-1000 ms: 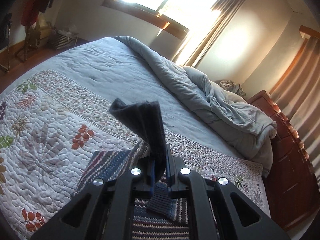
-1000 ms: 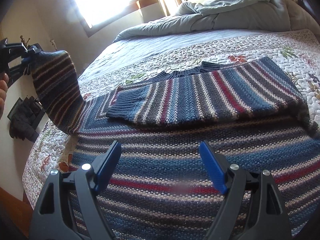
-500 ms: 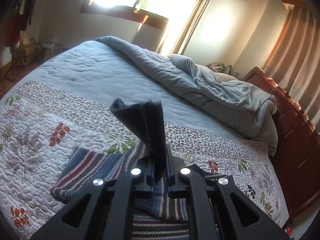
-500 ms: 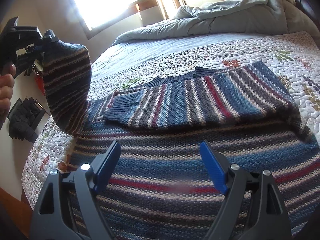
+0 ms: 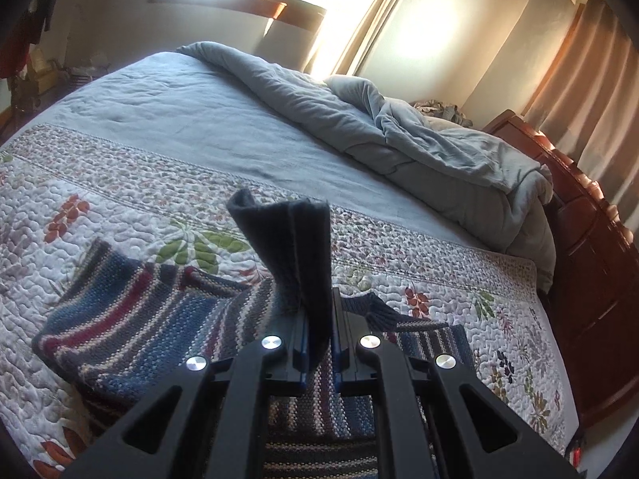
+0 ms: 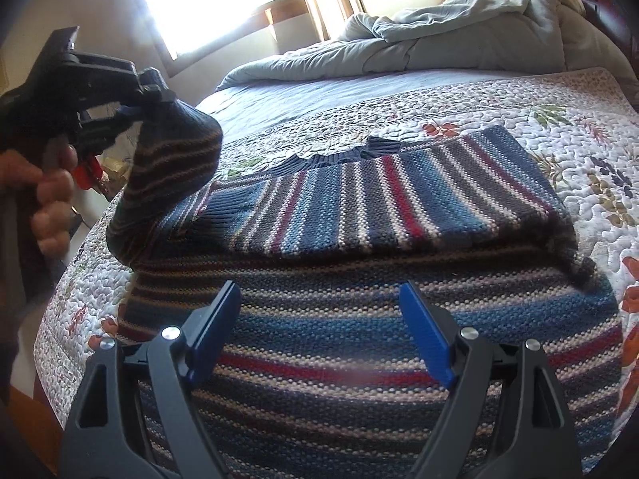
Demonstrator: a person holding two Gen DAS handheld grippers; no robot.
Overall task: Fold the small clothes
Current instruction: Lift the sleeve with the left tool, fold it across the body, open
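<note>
Carried further in over the bed since a second ago: left gripper [image 5: 319, 343], now above the striped sweater [image 6: 359, 319] instead of off its edge, with the lifted sleeve [image 6: 171, 167] swung in along with it. Clamped tight on the dark ribbed cuff [image 5: 295, 247], which stands up out of the closed jaws. Seen from the right wrist, gripped by a hand [image 6: 48, 195] at the left, sleeve hanging from it in a curve down to the sweater body. Spread flat on the floral quilt [image 6: 559, 119], body across the near part of the bed, other sleeve [image 6: 399, 199] already folded across the chest. Right gripper [image 6: 319, 331] hovering low over the sweater's lower body, blue pads [image 6: 427, 339] wide apart, nothing between them. Crumpled grey duvet [image 5: 399, 131] heaped toward the headboard, well apart from the sweater.
</note>
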